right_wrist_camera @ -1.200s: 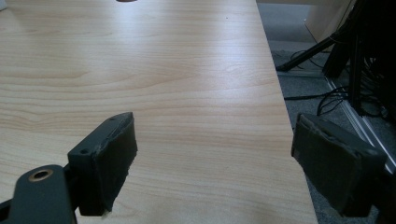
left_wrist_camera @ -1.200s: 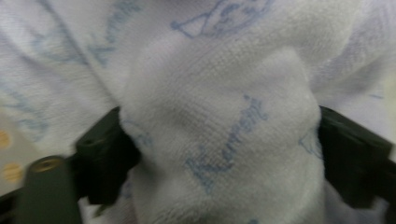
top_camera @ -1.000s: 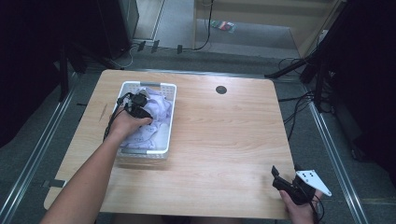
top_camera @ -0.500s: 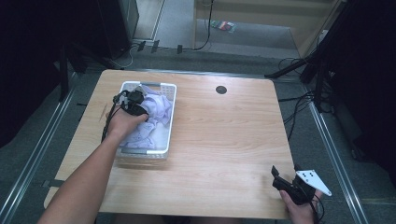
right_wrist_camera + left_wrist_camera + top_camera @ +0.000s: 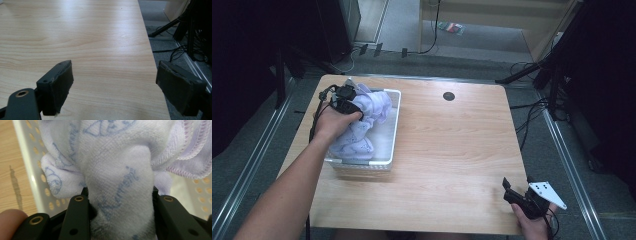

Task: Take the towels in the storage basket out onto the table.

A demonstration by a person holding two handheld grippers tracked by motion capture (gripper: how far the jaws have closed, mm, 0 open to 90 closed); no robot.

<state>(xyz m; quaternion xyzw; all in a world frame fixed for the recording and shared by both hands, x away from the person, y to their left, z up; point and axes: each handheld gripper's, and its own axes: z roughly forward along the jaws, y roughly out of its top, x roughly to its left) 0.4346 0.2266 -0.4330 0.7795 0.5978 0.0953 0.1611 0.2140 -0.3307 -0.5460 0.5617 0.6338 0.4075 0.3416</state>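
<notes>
Upper left of high view: left gripper clamped on lavender towel; lift straight up to clear white basket wall. Right gripper jaws apart, empty.

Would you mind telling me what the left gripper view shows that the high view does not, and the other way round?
Left gripper view alone: pale blue lettering printed on the cloth and the round holes in the basket wall.

High view alone: the right gripper, fingers apart, at the near right corner of the table, and a dark round hole in the tabletop.

Both: the left gripper shut on the lilac cloth over the white basket.
</notes>
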